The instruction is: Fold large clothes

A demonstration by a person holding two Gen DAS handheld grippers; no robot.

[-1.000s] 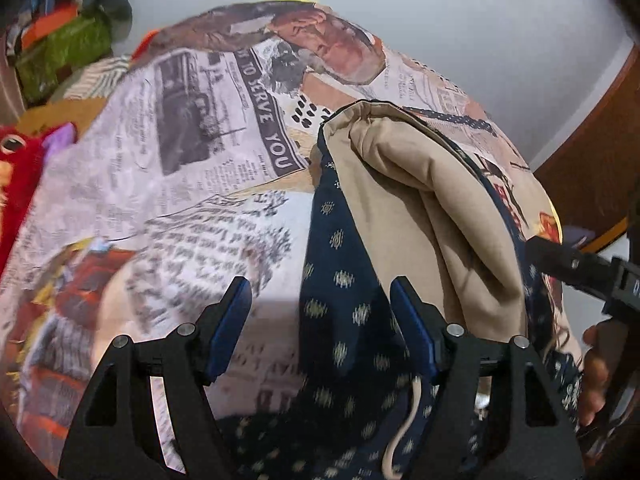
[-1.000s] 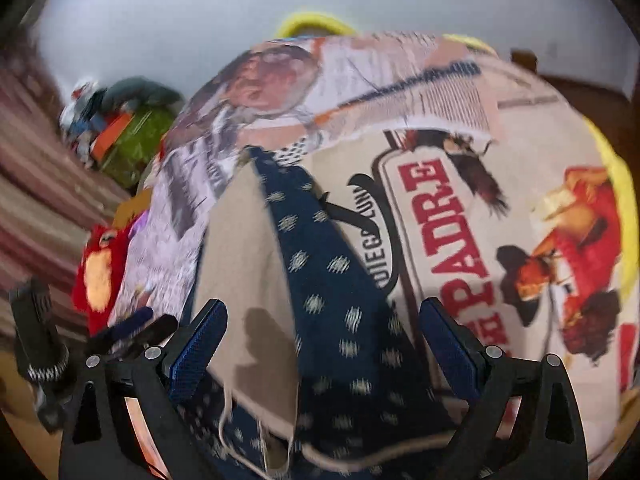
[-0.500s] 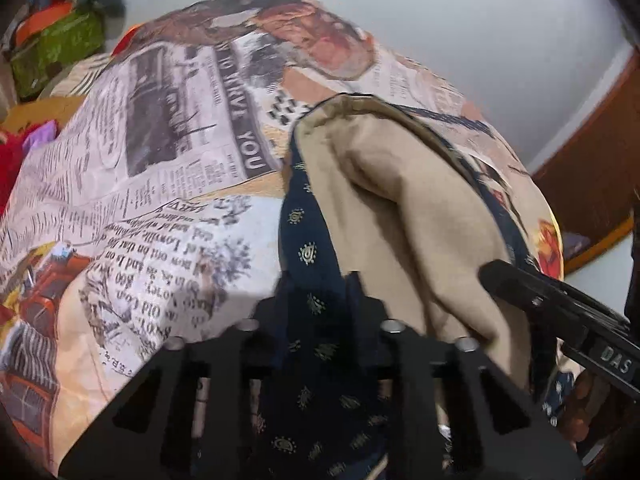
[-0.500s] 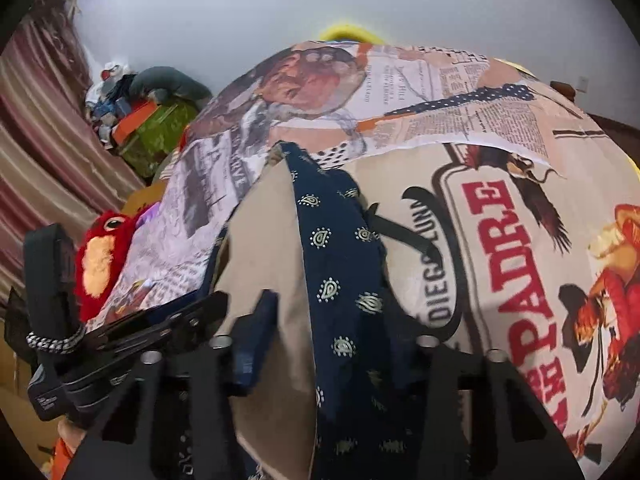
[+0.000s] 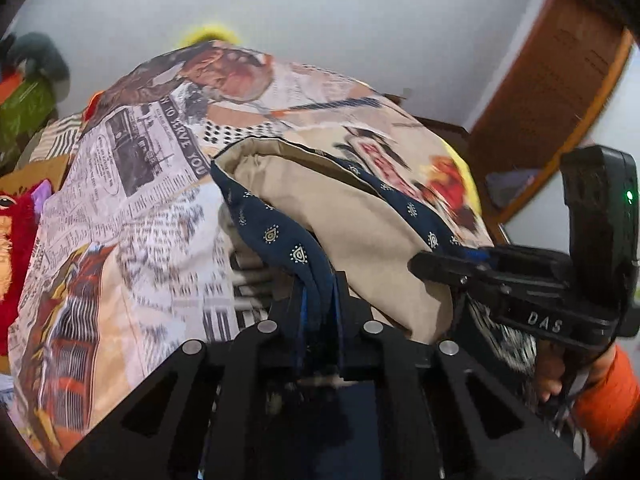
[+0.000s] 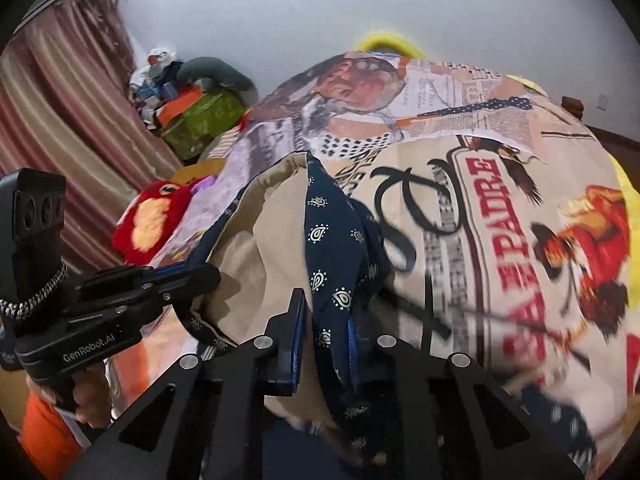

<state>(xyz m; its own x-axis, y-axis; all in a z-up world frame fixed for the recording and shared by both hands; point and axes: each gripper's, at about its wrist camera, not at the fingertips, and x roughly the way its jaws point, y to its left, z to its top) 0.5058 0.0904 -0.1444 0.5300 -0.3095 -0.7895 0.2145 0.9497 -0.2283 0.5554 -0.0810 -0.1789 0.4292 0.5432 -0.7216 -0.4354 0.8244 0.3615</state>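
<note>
Left wrist view: the left hand-held gripper (image 5: 318, 312) is closing, pinching the navy garment (image 5: 288, 240) above the printed bedspread (image 5: 132, 208).

Right wrist view: the right hand-held gripper (image 6: 324, 344) is closing on the garment's other edge; a thin bite could slip free mid-fold.

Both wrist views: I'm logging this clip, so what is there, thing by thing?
garment: one, navy patterned with beige lining, on the bed, its edge lifted
bedsheet: one, cream newspaper print, covering the bed
plush toy: one, red, left of the bed
green box: one, by the curtain
curtain: one, striped maroon, left wall
left gripper: black, closing on the navy edge
right gripper: black, closing on the navy edge
sleeve: orange, at the right gripper's handle
</note>
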